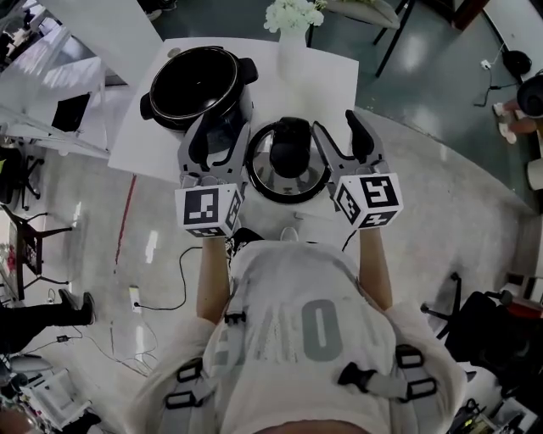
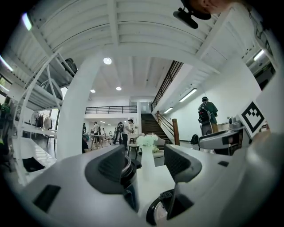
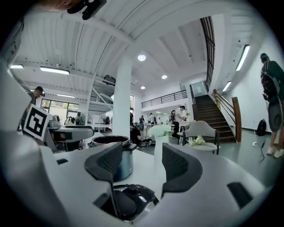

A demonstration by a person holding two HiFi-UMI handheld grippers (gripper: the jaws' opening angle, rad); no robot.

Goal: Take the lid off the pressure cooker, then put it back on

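In the head view the pressure cooker (image 1: 199, 85) stands uncovered at the back left of the white table (image 1: 335, 80). Its lid (image 1: 288, 161), round with a black handle, lies flat on the table near the front edge, to the right of the pot. My left gripper (image 1: 219, 136) hovers just left of the lid and in front of the pot, open and empty. On the lid's right side my right gripper (image 1: 338, 127) is likewise open and empty. The left gripper view has the pot (image 2: 126, 177) behind its left finger and the lid (image 2: 159, 212) low down. The right gripper view shows the pot (image 3: 126, 159) and the lid (image 3: 131, 199) below its open jaws.
A white vase of flowers (image 1: 293, 25) stands at the table's far edge, behind the lid. A chair (image 1: 373, 17) sits beyond the table. Cables (image 1: 170, 288) trail on the floor at the left. People stand far off in the hall.
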